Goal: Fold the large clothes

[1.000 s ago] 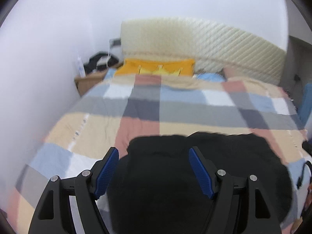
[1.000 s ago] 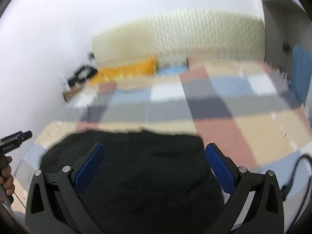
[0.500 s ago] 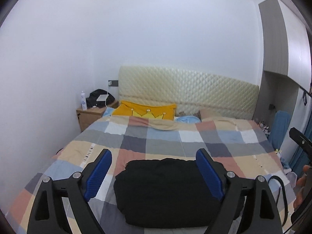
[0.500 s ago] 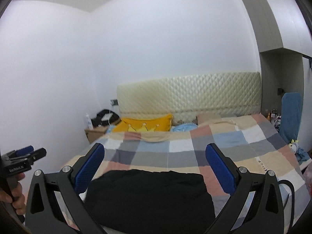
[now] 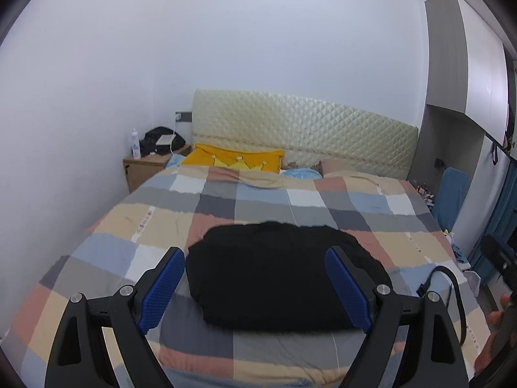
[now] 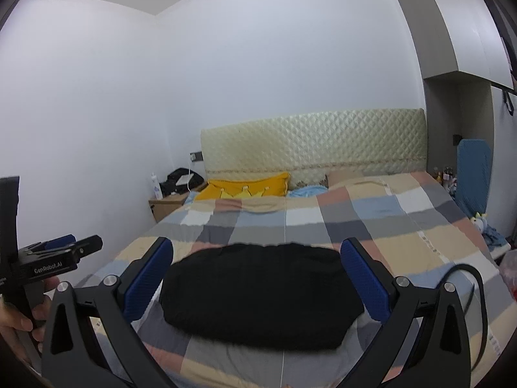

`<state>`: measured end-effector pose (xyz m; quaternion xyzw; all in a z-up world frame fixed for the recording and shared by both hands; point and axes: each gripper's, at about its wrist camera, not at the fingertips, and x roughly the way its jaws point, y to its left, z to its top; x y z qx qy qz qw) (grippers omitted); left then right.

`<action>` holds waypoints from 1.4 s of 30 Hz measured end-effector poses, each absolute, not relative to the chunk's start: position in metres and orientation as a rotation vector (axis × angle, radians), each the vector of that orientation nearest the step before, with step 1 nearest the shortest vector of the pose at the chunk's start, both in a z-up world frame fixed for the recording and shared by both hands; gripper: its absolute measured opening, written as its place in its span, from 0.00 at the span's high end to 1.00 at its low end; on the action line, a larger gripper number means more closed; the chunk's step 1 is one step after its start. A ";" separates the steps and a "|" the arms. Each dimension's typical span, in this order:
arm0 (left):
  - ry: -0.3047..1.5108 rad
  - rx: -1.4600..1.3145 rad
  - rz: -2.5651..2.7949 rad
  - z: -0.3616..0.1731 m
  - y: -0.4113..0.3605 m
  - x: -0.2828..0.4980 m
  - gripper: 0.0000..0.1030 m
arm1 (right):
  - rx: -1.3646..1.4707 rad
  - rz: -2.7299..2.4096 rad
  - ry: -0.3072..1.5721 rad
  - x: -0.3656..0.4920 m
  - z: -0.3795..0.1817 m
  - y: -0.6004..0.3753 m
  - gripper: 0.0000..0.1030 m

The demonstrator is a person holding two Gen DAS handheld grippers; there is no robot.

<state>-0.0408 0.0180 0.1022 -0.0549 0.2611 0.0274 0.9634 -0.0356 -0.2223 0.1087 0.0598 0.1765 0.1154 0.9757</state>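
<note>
Now the folded black fabric garment (image 5: 281, 274) lies flat on my checked patchwork bedspread (image 5: 258, 200), near its foot end. My left gripper (image 5: 255, 286), jaws just opened wide, hangs clear above it; my right gripper (image 6: 257, 279) gapes likewise, both holding nothing.

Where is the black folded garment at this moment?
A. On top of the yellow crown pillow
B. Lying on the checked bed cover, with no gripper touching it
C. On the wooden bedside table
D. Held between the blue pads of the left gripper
B: the black folded garment lies on the checked bed cover, and both the left gripper and the right gripper stand open above it, pads clear of the cloth.
</note>
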 end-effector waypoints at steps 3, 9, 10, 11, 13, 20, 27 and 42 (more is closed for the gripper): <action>0.542 -0.112 0.063 0.093 0.016 -0.051 0.14 | 0.133 0.234 0.396 -0.043 0.094 -0.220 0.00; 0.593 -0.135 0.076 0.075 0.018 -0.060 0.14 | 0.142 0.227 0.429 -0.056 0.076 -0.217 0.00; 0.602 -0.133 0.074 0.072 0.017 -0.059 0.14 | 0.130 0.228 0.437 -0.057 0.073 -0.215 0.00; 0.614 -0.132 0.074 0.068 0.016 -0.059 0.14 | 0.117 0.226 0.449 -0.057 0.070 -0.213 0.00; 0.637 -0.136 0.073 0.059 0.015 -0.059 0.14 | 0.110 0.220 0.472 -0.056 0.062 -0.212 0.00; 0.715 -0.132 0.066 0.032 0.008 -0.053 0.14 | 0.084 0.197 0.543 -0.049 0.034 -0.208 0.00; 0.733 -0.120 0.080 0.022 0.004 -0.051 0.14 | 0.094 0.222 0.596 -0.038 0.021 -0.206 0.00; 0.765 -0.124 0.082 0.016 0.005 -0.044 0.14 | 0.039 0.202 0.597 -0.030 0.013 -0.197 0.00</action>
